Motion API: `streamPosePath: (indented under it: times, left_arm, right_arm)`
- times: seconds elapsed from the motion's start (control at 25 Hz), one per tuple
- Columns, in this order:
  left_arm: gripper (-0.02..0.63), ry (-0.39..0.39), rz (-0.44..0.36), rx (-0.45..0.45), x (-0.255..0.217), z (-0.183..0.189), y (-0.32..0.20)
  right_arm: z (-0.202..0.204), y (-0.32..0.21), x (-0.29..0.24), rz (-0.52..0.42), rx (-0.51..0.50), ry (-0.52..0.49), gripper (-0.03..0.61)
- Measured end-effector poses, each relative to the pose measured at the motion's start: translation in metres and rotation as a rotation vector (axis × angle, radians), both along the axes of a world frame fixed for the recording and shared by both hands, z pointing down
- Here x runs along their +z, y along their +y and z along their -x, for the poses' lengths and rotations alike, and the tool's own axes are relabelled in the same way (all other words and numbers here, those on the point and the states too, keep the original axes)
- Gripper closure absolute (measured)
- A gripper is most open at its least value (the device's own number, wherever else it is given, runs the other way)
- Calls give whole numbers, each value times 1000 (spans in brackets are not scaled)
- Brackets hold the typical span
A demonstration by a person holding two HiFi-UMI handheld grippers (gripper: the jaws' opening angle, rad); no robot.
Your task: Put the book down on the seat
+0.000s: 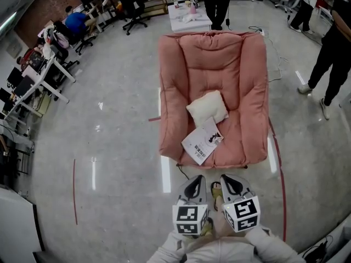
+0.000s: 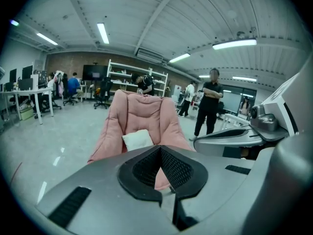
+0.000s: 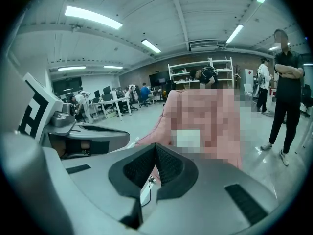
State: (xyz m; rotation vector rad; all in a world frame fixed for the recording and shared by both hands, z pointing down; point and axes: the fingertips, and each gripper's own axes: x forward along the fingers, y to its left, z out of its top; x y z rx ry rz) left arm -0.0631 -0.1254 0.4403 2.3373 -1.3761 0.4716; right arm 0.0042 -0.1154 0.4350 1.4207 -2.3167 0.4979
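Observation:
A white book with a dark cover picture lies flat on the front of the pink armchair's seat, its corner reaching over the front edge. Just behind it a white cushion leans on the seat. Both grippers hang side by side in front of the chair, apart from the book. The left gripper is shut and holds nothing. The right gripper is likewise shut and holds nothing. In the left gripper view the chair and cushion show beyond the shut jaws; the book is hidden there.
A person stands on the floor right of the chair, another behind it beside a white table. Desks and office chairs line the far left. A cable trails by the chair's right side.

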Motion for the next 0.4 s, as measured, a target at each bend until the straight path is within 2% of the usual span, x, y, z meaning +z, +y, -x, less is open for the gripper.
streamPosePath:
  times: [0.4]
  left_arm:
    - [609,-6,-29,9,-14,-4,-1]
  right_arm:
    - [-1,0,-13,-22,6,-4,572]
